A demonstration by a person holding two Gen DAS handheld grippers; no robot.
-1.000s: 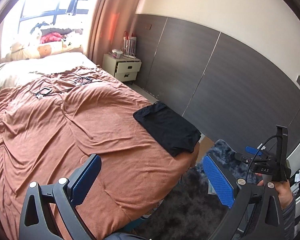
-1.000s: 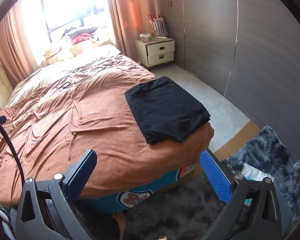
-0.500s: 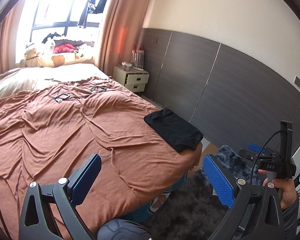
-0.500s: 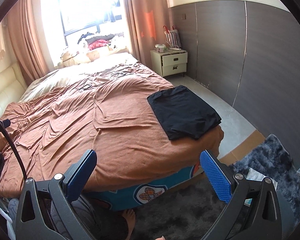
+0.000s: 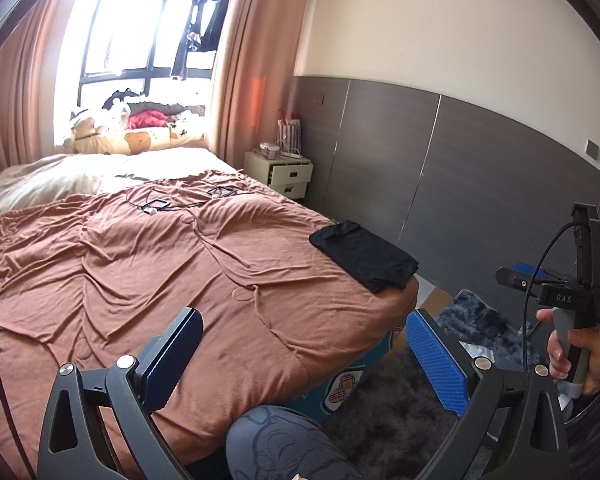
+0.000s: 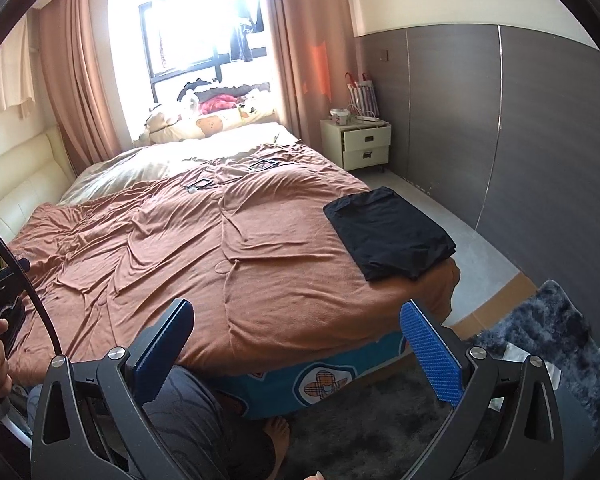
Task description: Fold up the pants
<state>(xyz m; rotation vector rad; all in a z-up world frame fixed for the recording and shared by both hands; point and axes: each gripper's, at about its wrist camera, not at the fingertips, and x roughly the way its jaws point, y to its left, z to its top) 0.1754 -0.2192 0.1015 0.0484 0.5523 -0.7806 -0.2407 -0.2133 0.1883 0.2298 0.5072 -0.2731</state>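
Now folded pants [image 6: 390,234] lie lengthwise along the bed's [image 6: 228,264] right edge.

Folded pants on bed corner, right gripper held back.
We note black pants [image 6: 390,236] folded flat on the brown bedspread [image 6: 188,248] near the bed's right foot corner; right gripper [image 6: 296,354] hangs spread wide, empty, well short of them, above a dark rug [image 6: 380,420].

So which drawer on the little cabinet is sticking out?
The top drawer of the cream nightstand is pulled out a bit; the bottom drawer sits flush.
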